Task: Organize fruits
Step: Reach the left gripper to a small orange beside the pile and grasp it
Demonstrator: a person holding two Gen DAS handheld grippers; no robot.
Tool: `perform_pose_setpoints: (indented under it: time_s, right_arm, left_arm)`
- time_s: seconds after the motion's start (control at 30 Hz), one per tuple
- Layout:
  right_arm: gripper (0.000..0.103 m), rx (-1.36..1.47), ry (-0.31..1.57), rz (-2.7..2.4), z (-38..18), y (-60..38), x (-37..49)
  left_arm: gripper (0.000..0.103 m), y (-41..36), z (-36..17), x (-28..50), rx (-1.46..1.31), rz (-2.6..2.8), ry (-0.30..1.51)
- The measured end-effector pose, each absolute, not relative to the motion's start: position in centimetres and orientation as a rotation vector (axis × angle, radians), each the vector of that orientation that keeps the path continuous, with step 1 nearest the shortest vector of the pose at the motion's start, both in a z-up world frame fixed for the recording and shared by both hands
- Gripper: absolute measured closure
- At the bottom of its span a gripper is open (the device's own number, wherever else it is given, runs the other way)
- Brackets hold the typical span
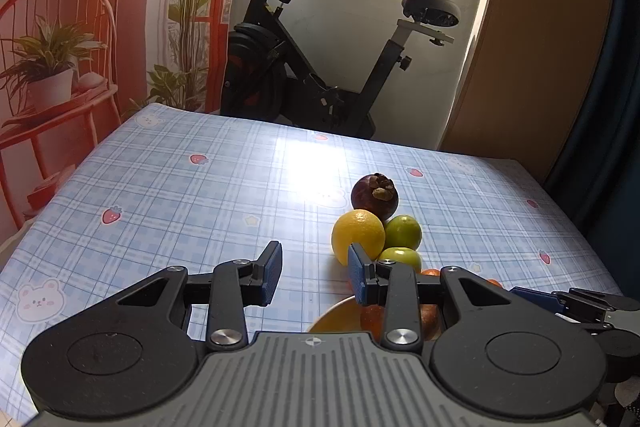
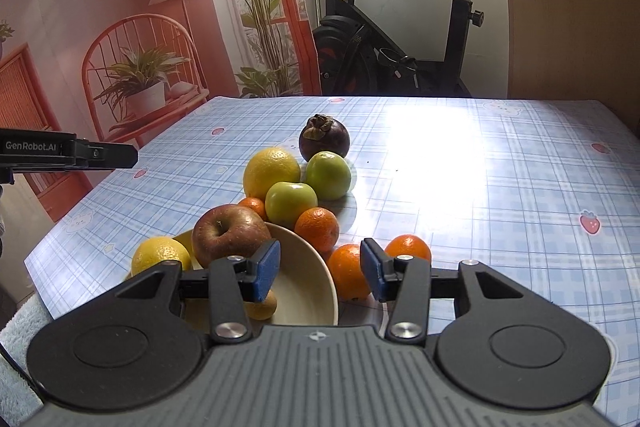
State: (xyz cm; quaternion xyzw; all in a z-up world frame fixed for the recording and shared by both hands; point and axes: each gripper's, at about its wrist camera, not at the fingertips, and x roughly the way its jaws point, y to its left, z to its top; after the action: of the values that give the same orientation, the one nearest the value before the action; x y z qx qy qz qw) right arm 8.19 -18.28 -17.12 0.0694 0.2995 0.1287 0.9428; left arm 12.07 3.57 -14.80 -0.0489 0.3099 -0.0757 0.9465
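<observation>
**Meanwhile, both grippers hung open over the fruit**

Nearest the right wrist camera, the right gripper [image 2: 320, 269] stood wide open with nothing between its blue pads, poised above the cream bowl [image 2: 308, 291]. A small brownish fruit [image 2: 264, 307] lay inside the bowl behind the left pad; what kind could not be told. A red-brown apple [image 2: 230, 235] sat at the bowl's far rim, with a lemon [image 2: 160, 255] touching it on the left. Just right of the bowl, two oranges [image 2: 350, 271] lay side by side on the bench [image 2: 500, 195], which wore a blue plaid cloth printed with strawberries and bears.

Farther on, a third orange [image 2: 317, 228] and a smaller one [image 2: 253, 207] sat against a green apple [image 2: 291, 201]. Behind these came a larger lemon [image 2: 271, 171] and a second green apple [image 2: 329, 175], then a dark purple mangosteen [image 2: 324, 141], the farthest fruit of the cluster.

At the left edge of that view, the body of the other tool read "GenRobot.AI". The left gripper [image 1: 314, 273] was likewise wide open and held nothing, hovering over bare cloth just left of the fruit.

Beyond the bench stood a black exercise bike [image 2: 400, 39] under a bright window, beside a backdrop picturing a chair, lamp and plants.
</observation>
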Motion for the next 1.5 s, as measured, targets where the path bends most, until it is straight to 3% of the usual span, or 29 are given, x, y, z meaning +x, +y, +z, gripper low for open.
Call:
perform_pose_setpoints:
  time_s: [0.33,0.97,1.5]
  right_arm:
    - [0.064,0.18,0.632,0.306,-17.4,-20.4,11.7]
    - [0.064,0.234,0.78,0.452,-19.6,-18.8,17.4]
    - [0.065,0.24,0.733,0.38,-19.2,-19.4,16.0]
  left_arm:
    - [0.066,4.1,-15.4,14.9,-0.176,-0.173,0.69]
    - [0.067,1.8,-18.7,20.4,-0.15,-0.212,0.854]
    - [0.067,1.2,-21.4,22.3,-0.328,-0.269,0.984]
